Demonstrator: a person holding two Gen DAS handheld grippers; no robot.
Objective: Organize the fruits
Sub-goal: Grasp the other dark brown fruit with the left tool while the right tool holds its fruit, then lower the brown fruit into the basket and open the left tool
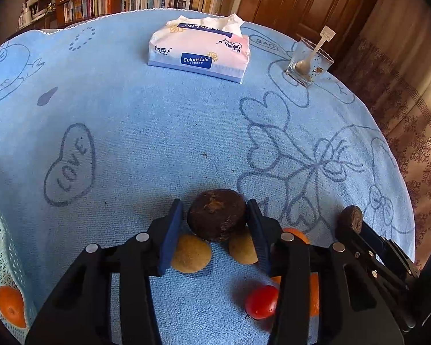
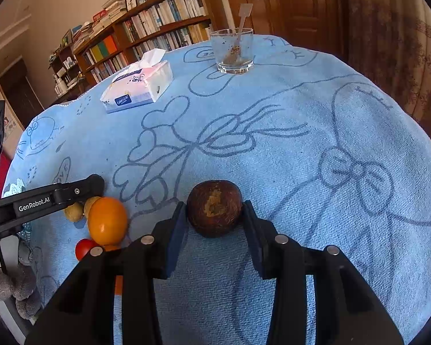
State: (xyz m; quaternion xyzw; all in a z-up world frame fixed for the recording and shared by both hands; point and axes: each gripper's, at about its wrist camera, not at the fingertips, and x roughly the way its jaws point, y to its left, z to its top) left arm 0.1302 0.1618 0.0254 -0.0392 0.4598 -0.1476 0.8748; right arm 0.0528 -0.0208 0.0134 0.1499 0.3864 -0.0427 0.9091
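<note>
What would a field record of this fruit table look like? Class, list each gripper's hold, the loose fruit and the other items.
left gripper: fingers around first dark brown fruit
right gripper: fingers clamp second dark brown fruit
loose fruit: orange, red tomato, two tan fruits
other items: tissue pack, glass holding a spoon
surface: blue cloth

A: What's seen behind the counter (image 1: pixel 146 120)?
B: A packed wooden bookshelf (image 2: pixel 146 31) is set against a pale wall (image 2: pixel 57 8), a brown door (image 2: pixel 287 3) beside it, patterned curtains (image 1: pixel 411 109) lit warmly.
</note>
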